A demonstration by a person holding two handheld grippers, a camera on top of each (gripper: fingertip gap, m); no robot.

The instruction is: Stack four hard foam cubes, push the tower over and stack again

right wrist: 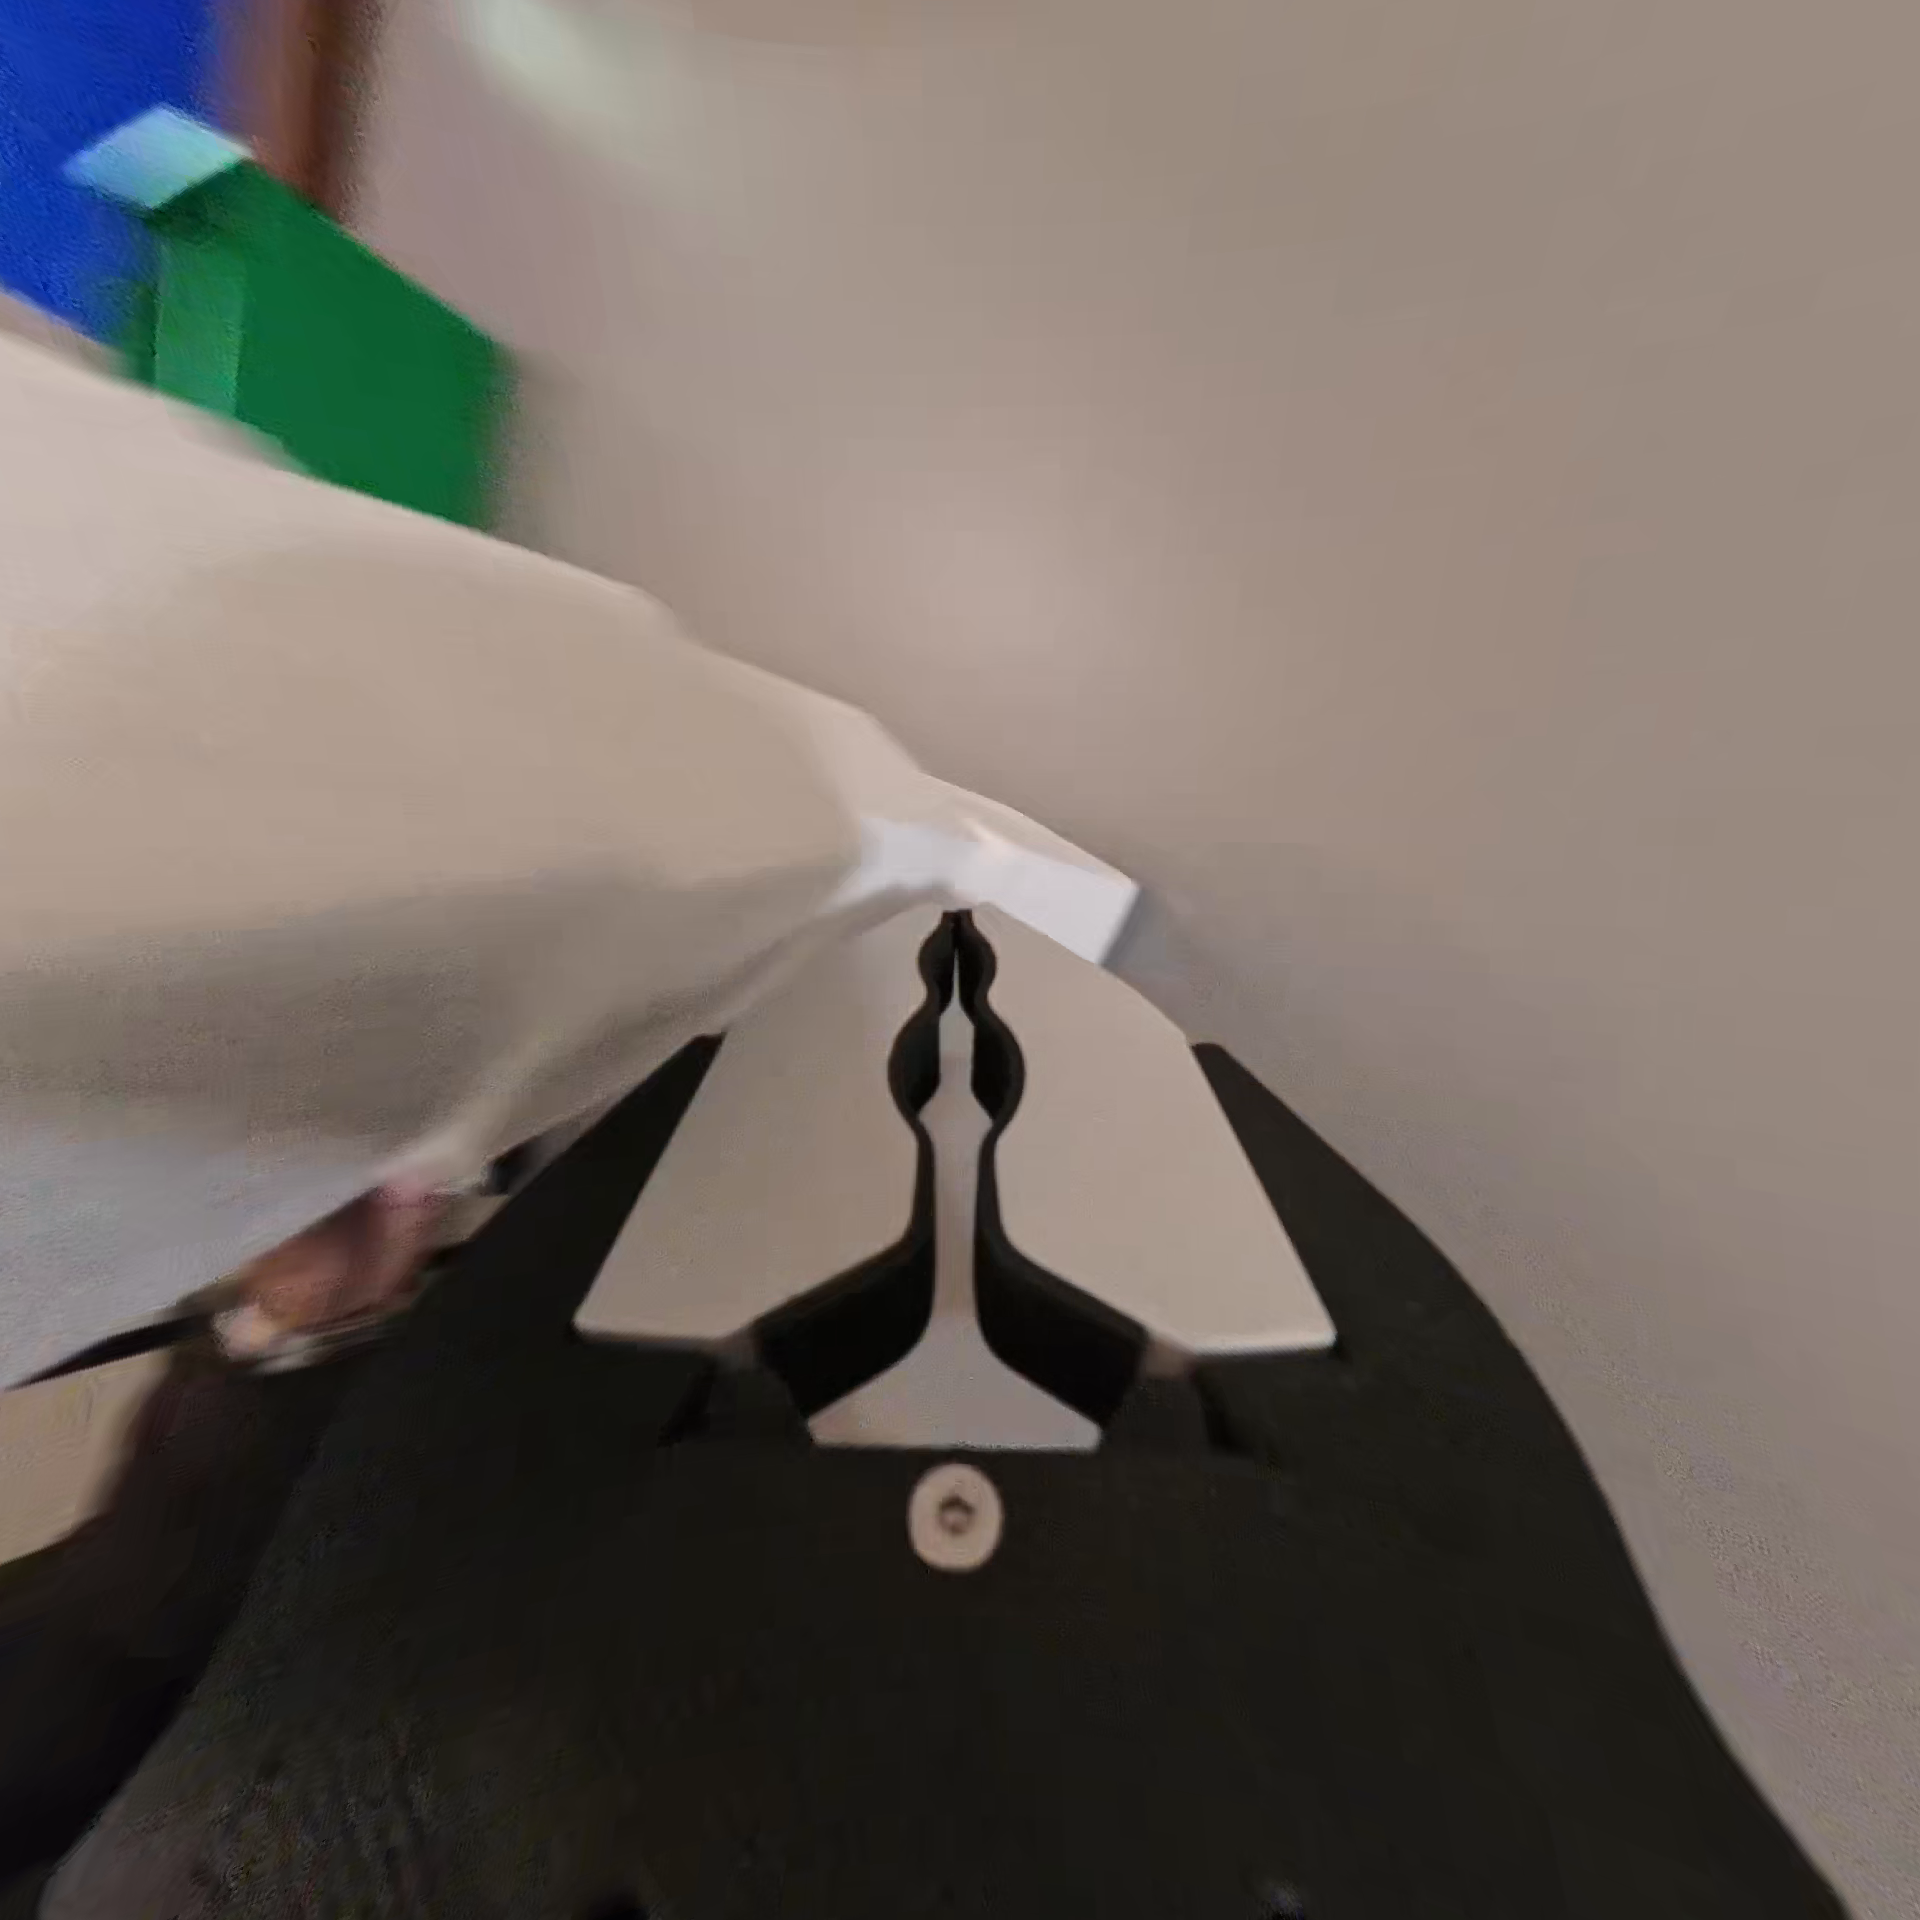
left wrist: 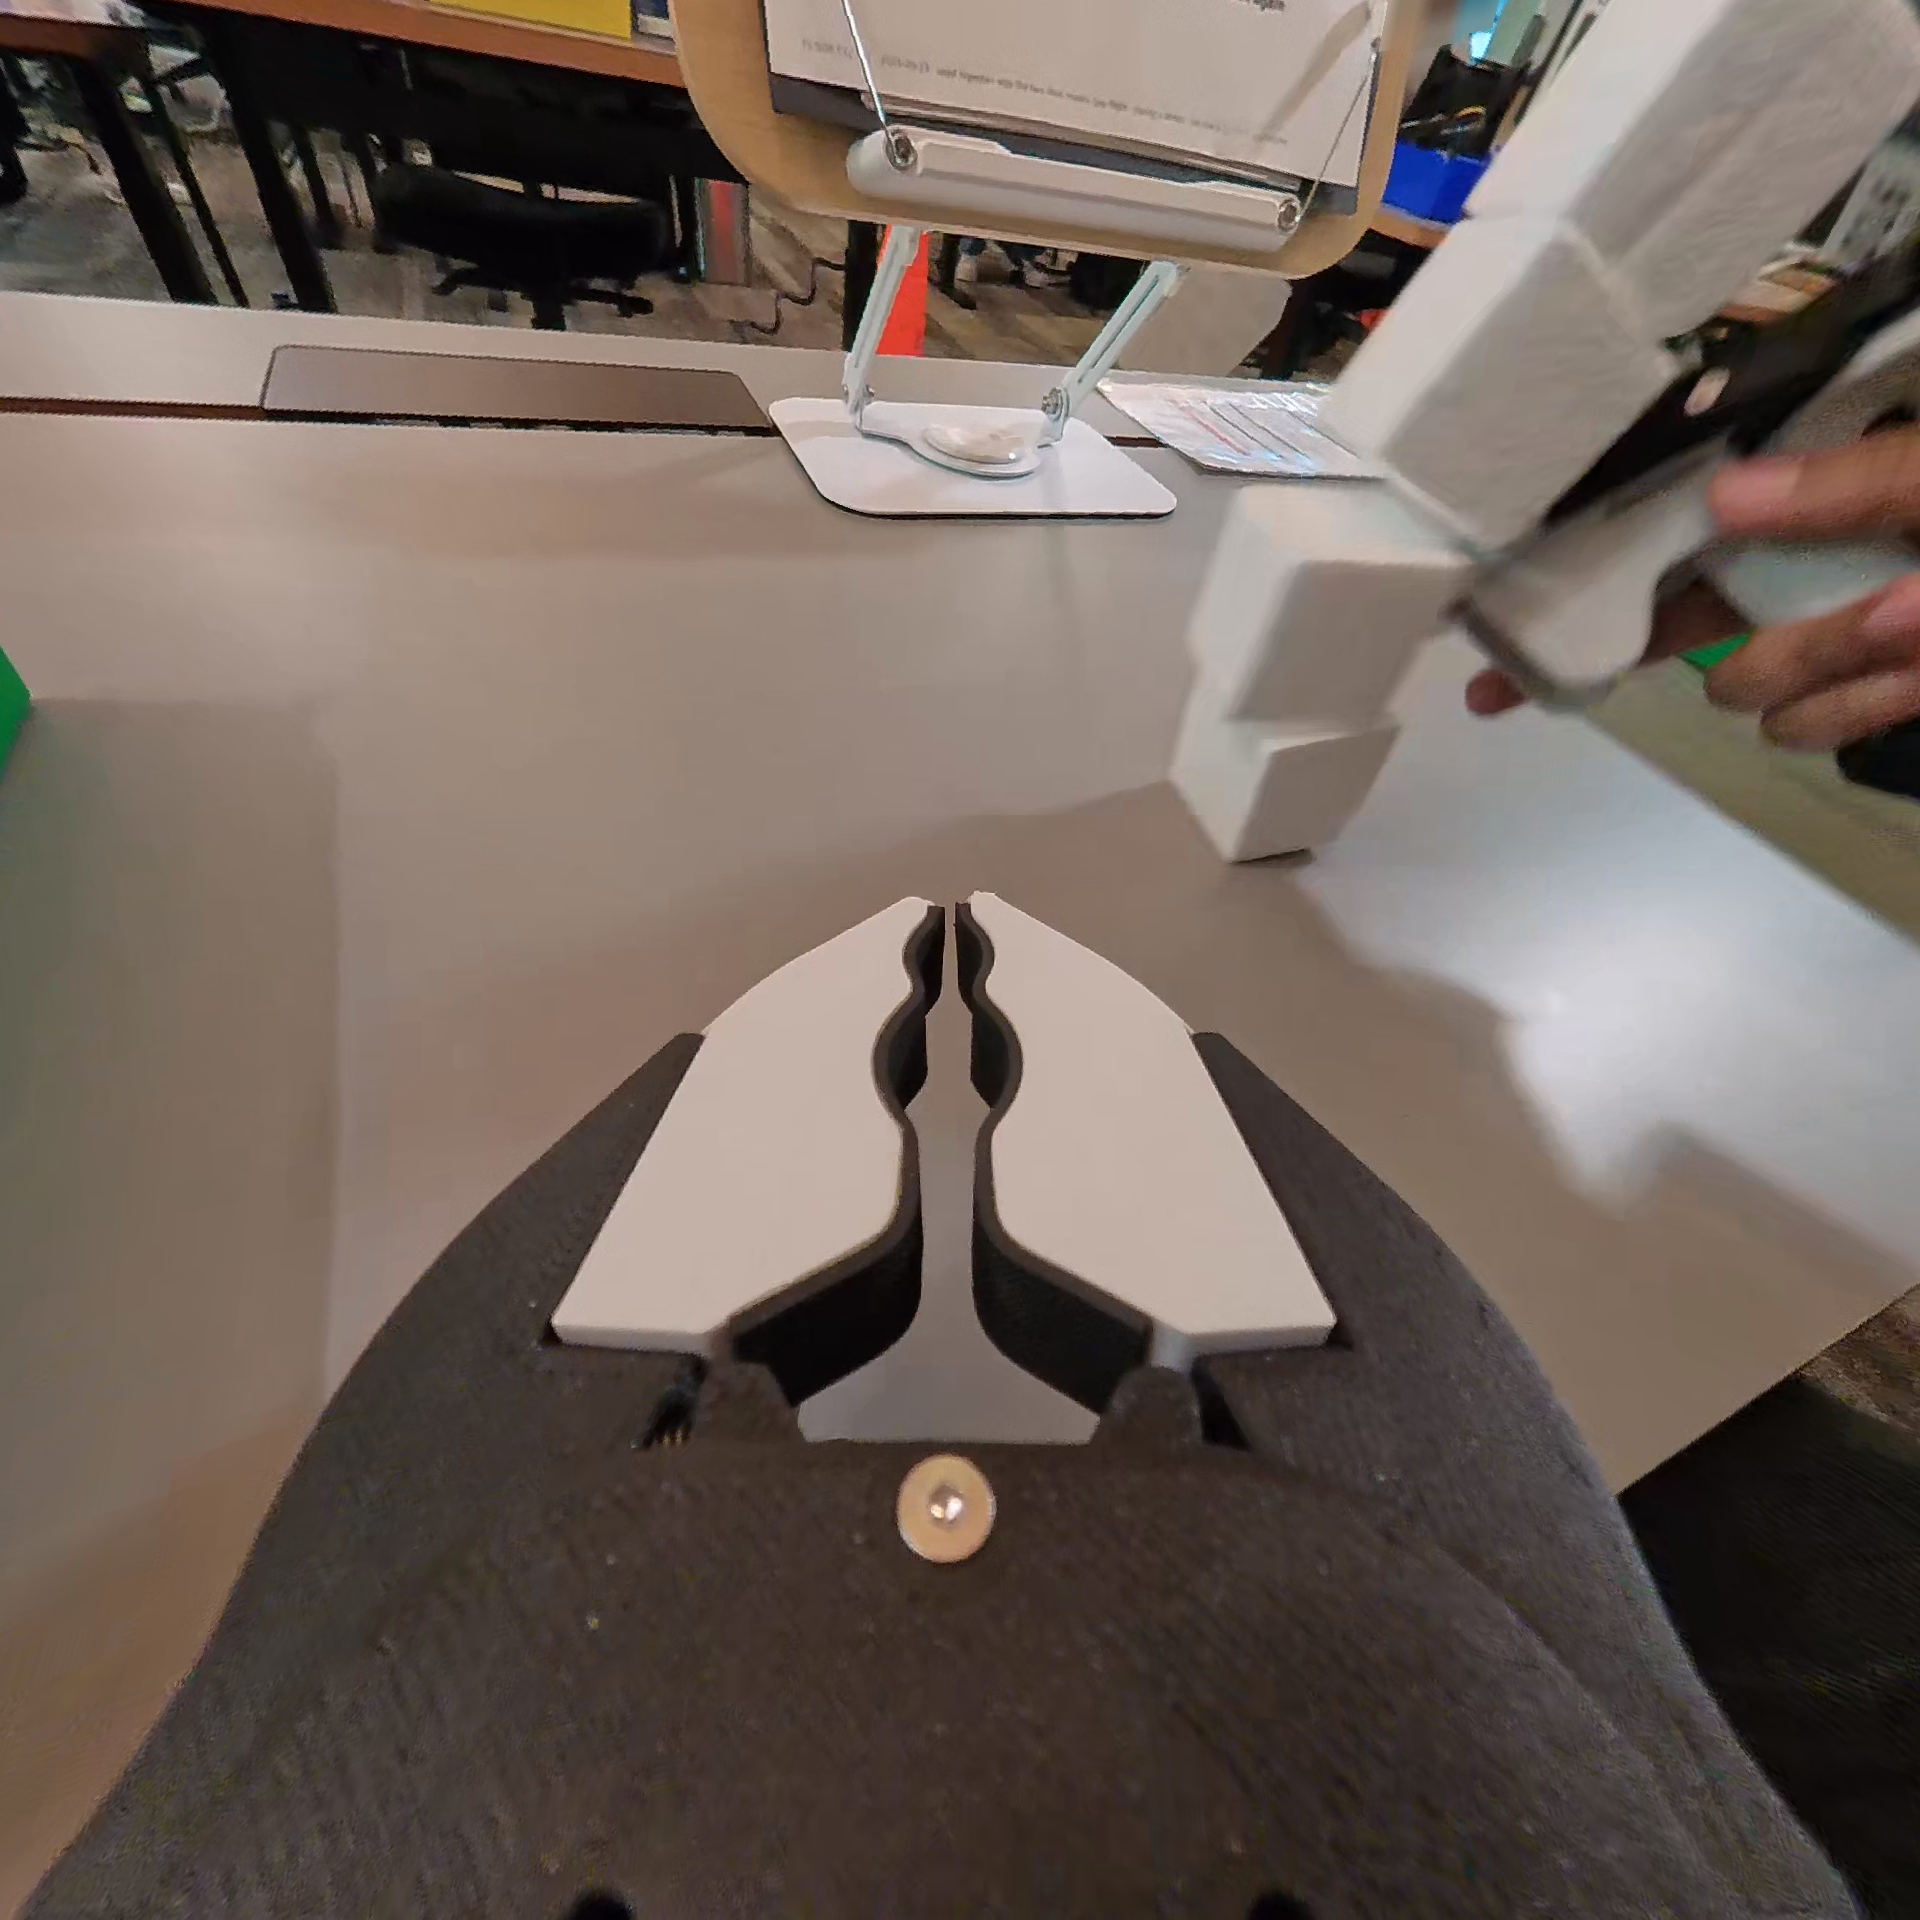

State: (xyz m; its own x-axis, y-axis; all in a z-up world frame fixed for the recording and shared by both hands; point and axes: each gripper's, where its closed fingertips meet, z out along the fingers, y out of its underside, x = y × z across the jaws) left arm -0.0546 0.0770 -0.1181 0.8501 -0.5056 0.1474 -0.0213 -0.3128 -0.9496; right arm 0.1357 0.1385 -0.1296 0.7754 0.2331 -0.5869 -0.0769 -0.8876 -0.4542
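Beside left tool (left wrist: 951,914): stand (left wrist: 977,457); blurred, perhaps green block (right wrist: 322,353).

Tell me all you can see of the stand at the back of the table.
The stand sits at the table's far edge. A flat white rounded-rectangle base lies on the tabletop; two pale metal hinged legs rise to a tilted wooden board with rounded corners. A silver ledge and thin wire clips hold printed sheets. Neither gripper touches it.
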